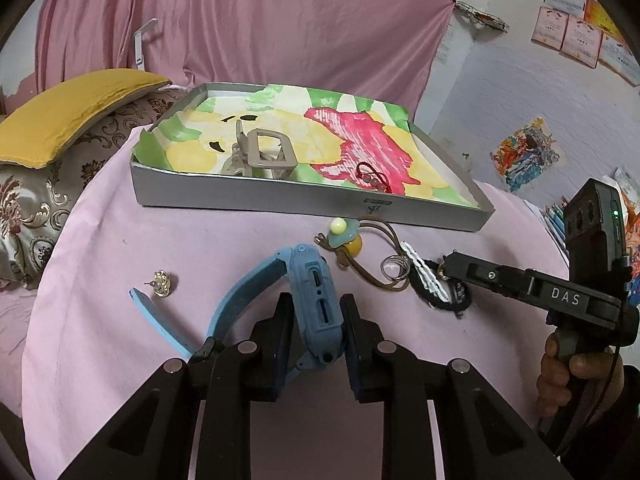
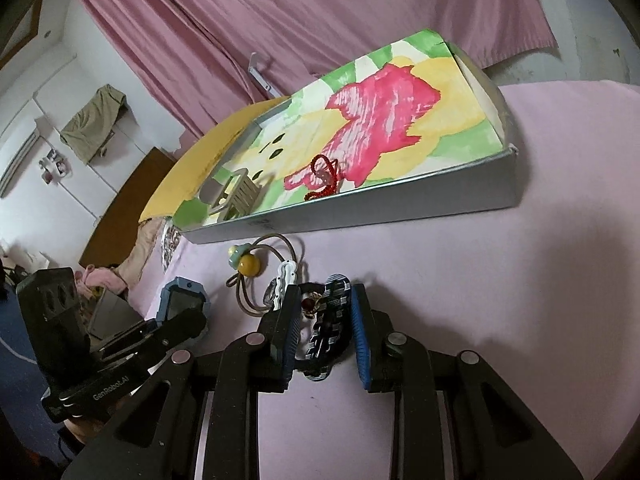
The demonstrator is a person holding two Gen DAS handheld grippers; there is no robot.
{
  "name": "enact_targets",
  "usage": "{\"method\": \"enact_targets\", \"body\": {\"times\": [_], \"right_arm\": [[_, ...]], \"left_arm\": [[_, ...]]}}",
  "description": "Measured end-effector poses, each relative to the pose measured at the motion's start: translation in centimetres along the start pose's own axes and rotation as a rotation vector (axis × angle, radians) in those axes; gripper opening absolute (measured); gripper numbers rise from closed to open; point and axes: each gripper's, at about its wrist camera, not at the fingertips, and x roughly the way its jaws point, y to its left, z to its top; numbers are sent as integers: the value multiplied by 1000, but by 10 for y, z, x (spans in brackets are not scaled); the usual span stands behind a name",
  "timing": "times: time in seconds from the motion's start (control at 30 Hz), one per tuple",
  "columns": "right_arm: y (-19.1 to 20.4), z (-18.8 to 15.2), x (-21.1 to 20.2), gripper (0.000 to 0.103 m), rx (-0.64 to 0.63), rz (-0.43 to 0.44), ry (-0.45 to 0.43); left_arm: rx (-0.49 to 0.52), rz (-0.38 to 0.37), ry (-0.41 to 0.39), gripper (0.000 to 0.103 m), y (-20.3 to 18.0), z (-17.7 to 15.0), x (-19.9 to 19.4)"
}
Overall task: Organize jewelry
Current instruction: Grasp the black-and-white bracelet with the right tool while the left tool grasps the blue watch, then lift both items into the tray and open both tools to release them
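Right gripper (image 2: 325,322) low over pink cloth (image 2: 520,280), jaws parted around a dark patterned hair clip (image 2: 329,332), pads not clearly touching it. Just ahead, brown hair tie with yellow bead (image 2: 250,265). Beyond, shallow tray (image 2: 400,208) holding red cord bracelet (image 2: 323,178) and beige claw clip (image 2: 236,196). At left, left gripper (image 2: 176,326) against blue watch (image 2: 185,302).

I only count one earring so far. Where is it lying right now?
In the left wrist view the earring lies alone on the pink cloth, left of the blue watch and in front of the box.
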Motion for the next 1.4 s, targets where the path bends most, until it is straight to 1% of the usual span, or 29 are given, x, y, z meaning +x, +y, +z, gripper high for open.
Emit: {"method": "enact_targets", "body": {"times": [0.23,0.37,0.43,0.57,0.67,0.73,0.83,0.93,1.03,1.17,1.3,1.37,1.4], "right_arm": [[0,7,4,22,11,9,9],[1,9,7,22,11,-9,2],[2,8,7,14,5,-30,1],[1,7,5,14,-6,-37,-6],[6,5,-6,13,-36,-42,-50],[11,5,-17,11,-61,-45,-96],[17,6,-33,11,-90,-45,-160],[26,9,-47,11,-141,-62,-228],[32,10,-56,11,-173,-56,-274],[41,13,-68,11,-222,-60,-347],[52,17,-77,11,-276,-76,-430],[60,21,-80,11,-322,-100,-478],[63,22,-80,11,-335,-107,-489]], "left_arm": [[-1,-2,3,22,-1,0,-1],[2,-1,3,22,-1,0,-1],[2,-1,4,22,0,0,0],[2,-2,2,22,-1,0,-1],[-2,-12,-14,22,0,-1,-1],[-7,-32,-36,21,1,-1,-4],[-2,-58,-79,19,-4,-1,-12],[16,-76,-129,18,-9,2,-19],[46,-73,-188,18,-18,6,-28],[55,-73,-246,18,-21,14,-33],[73,-69,-350,18,-25,27,-41],[96,-59,-407,18,-29,34,-43],[104,-55,-422,18,-30,37,-43]]}}
